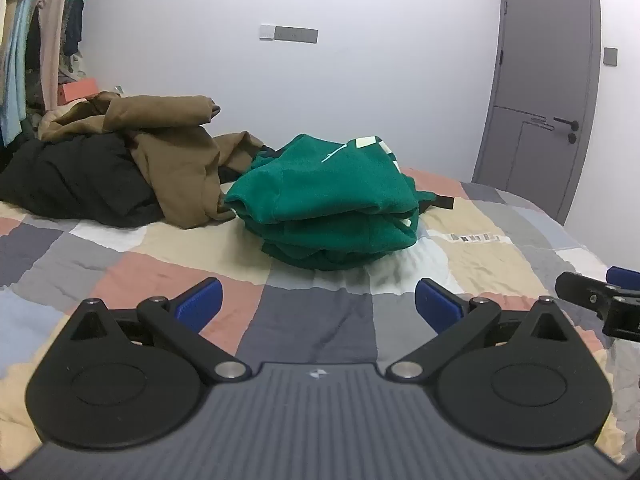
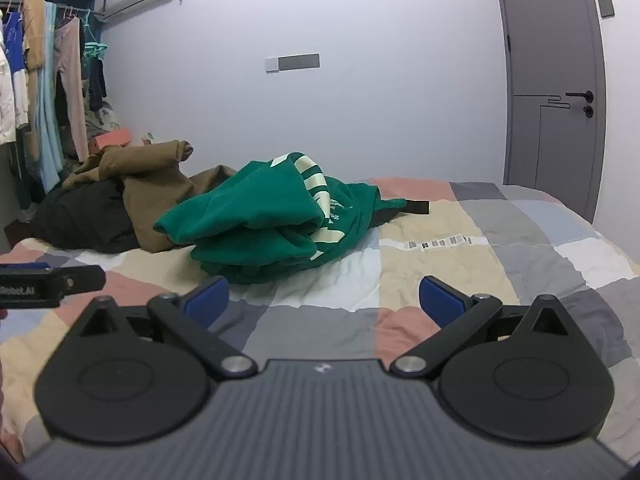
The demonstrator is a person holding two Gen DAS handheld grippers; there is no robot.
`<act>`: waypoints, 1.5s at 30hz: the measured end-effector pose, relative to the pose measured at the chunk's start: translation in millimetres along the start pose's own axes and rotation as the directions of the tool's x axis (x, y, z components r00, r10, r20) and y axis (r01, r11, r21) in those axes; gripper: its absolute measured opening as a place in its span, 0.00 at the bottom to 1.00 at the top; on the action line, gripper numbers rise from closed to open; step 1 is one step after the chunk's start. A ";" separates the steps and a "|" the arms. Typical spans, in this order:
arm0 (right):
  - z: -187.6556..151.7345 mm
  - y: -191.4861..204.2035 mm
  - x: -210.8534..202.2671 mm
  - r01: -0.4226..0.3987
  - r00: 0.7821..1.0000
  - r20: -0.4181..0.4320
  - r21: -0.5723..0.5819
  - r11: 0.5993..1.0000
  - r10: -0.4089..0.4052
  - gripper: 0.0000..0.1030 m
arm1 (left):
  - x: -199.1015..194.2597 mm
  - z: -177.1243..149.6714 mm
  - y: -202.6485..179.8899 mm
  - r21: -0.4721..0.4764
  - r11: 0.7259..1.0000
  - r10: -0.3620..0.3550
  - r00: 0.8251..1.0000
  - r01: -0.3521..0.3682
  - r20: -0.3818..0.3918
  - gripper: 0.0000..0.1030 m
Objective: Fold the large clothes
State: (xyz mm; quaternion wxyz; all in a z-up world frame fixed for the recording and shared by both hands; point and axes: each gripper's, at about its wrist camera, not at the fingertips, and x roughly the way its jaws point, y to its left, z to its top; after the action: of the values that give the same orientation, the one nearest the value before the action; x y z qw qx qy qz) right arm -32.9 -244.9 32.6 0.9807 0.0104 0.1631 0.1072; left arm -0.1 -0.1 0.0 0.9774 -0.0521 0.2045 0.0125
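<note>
Both claws are wide open with nothing in them: the left gripper [image 1: 318,300] and right gripper [image 2: 324,298] hover side by side, low over the patchwork quilt [image 1: 320,320]. Just ahead of them sits the green sweatshirt [image 1: 328,200], bunched in a loosely folded heap on the bed. Behind it, touching its left edge, there's a brown jacket [image 1: 172,148] draped over a black garment [image 1: 76,176].

A bed [image 1: 480,240] with a patchwork quilt in grey, beige, pink and white squares carries 3 garments. A green sweatshirt [image 1: 332,200] lies bunched near its middle. Touching the sweatshirt's far left side is a crumpled brown jacket [image 1: 180,152], and beyond that jacket lies a black coat [image 1: 72,176].
</note>
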 end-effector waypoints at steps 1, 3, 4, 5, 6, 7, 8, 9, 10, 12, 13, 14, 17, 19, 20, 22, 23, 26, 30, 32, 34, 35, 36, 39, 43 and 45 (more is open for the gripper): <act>0.4 -0.2 1.0 0.000 1.000 -0.001 -0.003 1.000 0.000 1.00 | -0.2 0.1 0.0 0.000 1.000 0.001 1.000 -0.001 0.000 1.00; 0.7 -0.2 1.1 0.001 1.000 0.008 0.000 1.000 -0.001 1.00 | -0.8 0.2 0.5 -0.005 1.000 -0.002 1.000 0.002 0.001 1.00; 1.0 -0.4 1.4 0.001 1.000 0.007 0.004 1.000 -0.001 1.00 | -1.4 0.0 1.1 -0.007 1.000 -0.004 1.000 0.004 0.000 1.00; 1.2 -0.4 1.5 -0.001 1.000 0.006 0.005 1.000 0.001 1.00 | -4.1 0.7 3.4 -0.007 1.000 -0.007 1.000 0.007 -0.001 1.00; 1.2 -0.3 1.4 -0.003 1.000 0.005 0.005 1.000 0.003 1.00 | -5.3 1.3 4.0 -0.008 1.000 -0.010 1.000 0.010 0.000 1.00; 1.0 0.0 0.9 -0.002 1.000 0.005 0.004 1.000 0.002 1.00 | -7.4 0.9 5.2 -0.008 1.000 -0.013 1.000 0.013 0.002 1.00; -6.8 1.0 4.0 0.003 1.000 0.003 0.002 1.000 -0.003 1.00 | -7.4 0.7 5.9 -0.008 1.000 -0.009 1.000 0.009 0.005 1.00; -5.1 1.6 3.0 0.004 1.000 0.002 -0.002 1.000 -0.004 1.00 | -9.4 1.1 6.0 -0.006 1.000 -0.010 1.000 0.010 0.006 1.00; -5.8 2.2 2.0 0.006 1.000 0.002 -0.006 1.000 -0.005 1.00 | -8.7 2.1 5.0 -0.007 1.000 -0.010 1.000 0.010 0.004 1.00; -7.8 6.6 2.7 0.005 1.000 0.007 -0.013 1.000 -0.005 1.00 | -6.9 1.5 1.1 -0.003 1.000 -0.007 1.000 0.007 0.005 1.00; -7.6 8.6 4.6 0.005 1.000 0.006 -0.015 1.000 -0.005 1.00 | -6.2 0.5 -1.2 -0.003 1.000 -0.005 1.000 0.005 0.005 1.00; -5.6 5.9 5.1 0.002 1.000 0.000 -0.014 1.000 -0.002 1.00 | -6.7 0.2 -1.3 -0.002 1.000 -0.005 1.000 0.005 0.005 1.00; -5.4 5.1 3.5 0.000 1.000 0.000 -0.013 1.000 0.000 1.00 | -6.9 -0.2 -0.1 -0.005 1.000 -0.006 1.000 0.006 0.006 1.00; -5.2 4.4 2.4 -0.003 1.000 -0.005 -0.006 1.000 0.003 1.00 | -7.4 -0.2 -0.4 -0.005 1.000 -0.006 1.000 0.006 0.006 1.00; -4.1 4.0 2.6 -0.006 1.000 -0.007 0.000 1.000 0.006 1.00 | -8.2 -0.2 -0.9 -0.005 1.000 -0.006 1.000 0.006 0.008 1.00; -3.8 3.6 2.1 -0.007 1.000 -0.007 0.001 1.000 0.007 1.00 | -9.3 -0.3 -1.3 -0.004 1.000 -0.005 1.000 0.005 0.008 1.00; -3.4 3.5 2.1 -0.006 1.000 -0.008 0.001 1.000 0.006 1.00 | -9.7 0.1 -1.2 -0.004 1.000 -0.005 1.000 0.005 0.007 1.00; -3.1 3.0 2.6 -0.010 1.000 -0.012 0.001 1.000 0.010 1.00 | -9.3 0.1 -1.4 -0.004 1.000 -0.005 1.000 0.005 0.008 1.00; -3.7 4.0 3.7 -0.006 1.000 -0.015 -0.004 1.000 0.006 1.00 | -10.6 -0.4 -0.6 -0.003 1.000 -0.006 1.000 0.006 0.006 1.00; -4.2 4.2 3.8 -0.005 1.000 -0.018 -0.005 1.000 0.005 1.00 | -10.3 -0.7 -1.0 -0.003 1.000 -0.006 1.000 0.006 0.006 1.00; -4.7 4.2 4.3 -0.005 1.000 -0.019 -0.004 1.000 0.005 1.00 | -10.9 -1.0 -1.2 -0.002 1.000 -0.005 1.000 0.005 0.005 1.00; -4.8 4.5 4.4 -0.005 1.000 -0.020 -0.005 1.000 0.005 1.00 | -10.6 -1.0 -1.4 -0.002 1.000 -0.005 1.000 0.005 0.005 1.00; -5.0 4.4 4.5 -0.005 1.000 -0.020 -0.006 1.000 0.004 1.00 | -10.7 -1.1 -1.3 -0.002 1.000 -0.006 1.000 0.006 0.005 1.00; -5.7 4.2 5.0 -0.005 1.000 -0.022 -0.006 1.000 0.005 1.00 | -11.7 -2.1 -1.8 -0.003 1.000 -0.004 1.000 0.004 0.002 1.00; -5.8 5.2 6.0 -0.005 1.000 -0.023 -0.009 1.000 0.005 1.00 | -8.6 -2.4 -2.1 -0.001 1.000 -0.005 1.000 0.005 -0.002 1.00; -5.9 5.3 6.4 -0.005 1.000 -0.023 -0.007 1.000 0.005 1.00 | -8.5 -2.8 -1.9 -0.004 1.000 -0.006 1.000 0.006 -0.004 1.00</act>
State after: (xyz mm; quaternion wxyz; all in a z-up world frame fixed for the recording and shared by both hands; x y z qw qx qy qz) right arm -30.0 -238.4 25.3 0.9785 0.0061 0.1741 0.1105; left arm -8.8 -2.3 1.0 0.9770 -0.0545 0.2061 0.0100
